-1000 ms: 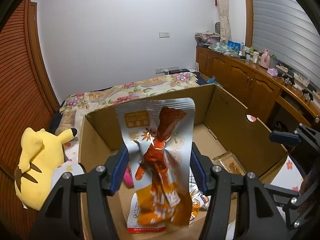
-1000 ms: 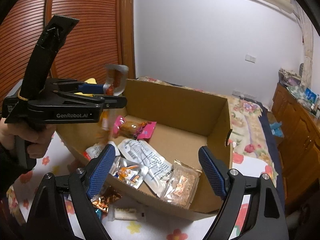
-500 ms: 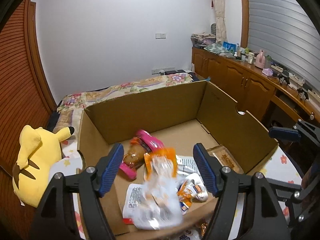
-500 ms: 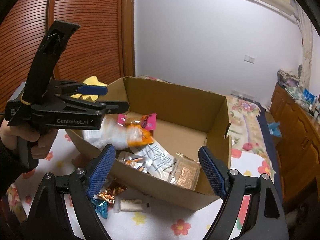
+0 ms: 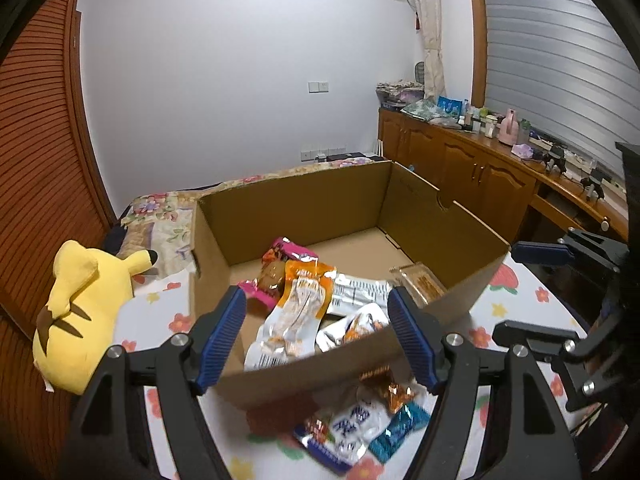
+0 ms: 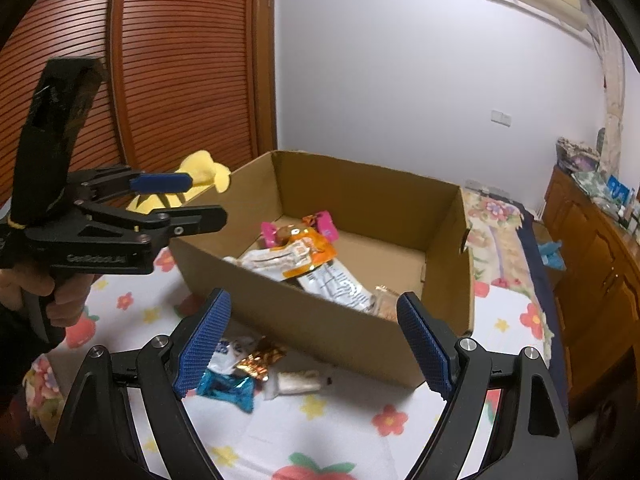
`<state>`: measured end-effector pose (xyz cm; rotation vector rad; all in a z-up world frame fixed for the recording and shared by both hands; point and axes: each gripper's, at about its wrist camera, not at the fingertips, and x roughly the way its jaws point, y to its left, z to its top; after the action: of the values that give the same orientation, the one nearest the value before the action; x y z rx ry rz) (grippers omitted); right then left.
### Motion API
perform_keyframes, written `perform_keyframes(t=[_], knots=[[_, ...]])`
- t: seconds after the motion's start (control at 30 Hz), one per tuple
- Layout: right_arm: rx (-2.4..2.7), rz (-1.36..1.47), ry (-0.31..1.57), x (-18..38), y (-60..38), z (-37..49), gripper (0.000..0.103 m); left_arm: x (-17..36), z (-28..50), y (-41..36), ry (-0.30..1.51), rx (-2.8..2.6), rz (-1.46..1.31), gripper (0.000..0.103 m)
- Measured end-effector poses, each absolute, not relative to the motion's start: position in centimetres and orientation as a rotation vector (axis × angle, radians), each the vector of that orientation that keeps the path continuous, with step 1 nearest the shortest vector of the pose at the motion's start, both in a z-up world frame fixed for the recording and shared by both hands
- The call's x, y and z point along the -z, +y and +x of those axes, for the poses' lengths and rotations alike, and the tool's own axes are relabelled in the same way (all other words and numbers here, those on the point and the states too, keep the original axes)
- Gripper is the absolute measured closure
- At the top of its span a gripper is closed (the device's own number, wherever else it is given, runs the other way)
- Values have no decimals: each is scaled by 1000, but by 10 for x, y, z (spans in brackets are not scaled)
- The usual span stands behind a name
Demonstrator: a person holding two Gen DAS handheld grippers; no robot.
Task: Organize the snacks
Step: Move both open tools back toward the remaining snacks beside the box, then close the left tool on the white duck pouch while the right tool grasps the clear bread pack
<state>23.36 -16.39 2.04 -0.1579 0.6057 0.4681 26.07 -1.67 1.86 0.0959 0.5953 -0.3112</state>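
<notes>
An open cardboard box (image 5: 304,204) (image 6: 360,196) stands on the flowered bed sheet. Inside lie several snack packets: an orange and silver pouch (image 5: 296,304) (image 6: 296,254), a pink packet (image 5: 276,272) (image 6: 296,230) and a white barcode packet (image 5: 360,294) (image 6: 336,288). My left gripper (image 5: 318,336) is open and empty, just before the box's near wall; it also shows in the right wrist view (image 6: 188,204). My right gripper (image 6: 314,344) is open and empty above loose snacks on the sheet: a blue wrapper (image 6: 228,390), a gold wrapper (image 6: 260,360) and a white bar (image 6: 296,382).
A yellow plush toy (image 5: 84,312) lies left of the box. Wooden cabinets (image 5: 472,176) with clutter on top run along the right wall. A slatted wooden door (image 6: 172,80) is behind the box. Loose packets (image 5: 352,420) lie before the box.
My left gripper opened and dropped the orange and silver pouch into the box, then drew back and up. My right gripper also pulled back from the box.
</notes>
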Motion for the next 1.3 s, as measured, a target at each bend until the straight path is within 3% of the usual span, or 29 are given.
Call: perform_keyframes(t=[0.43, 1.03, 1.3], knots=[[-488, -135, 675, 2, -150, 213, 16, 6, 217, 1, 618, 307, 108, 29], [-466, -170, 830, 66, -147, 251, 18, 73, 238, -3, 754, 307, 114, 29], [-465, -180, 875, 90, -151, 265, 27, 93, 247, -17, 792, 345, 141, 29]])
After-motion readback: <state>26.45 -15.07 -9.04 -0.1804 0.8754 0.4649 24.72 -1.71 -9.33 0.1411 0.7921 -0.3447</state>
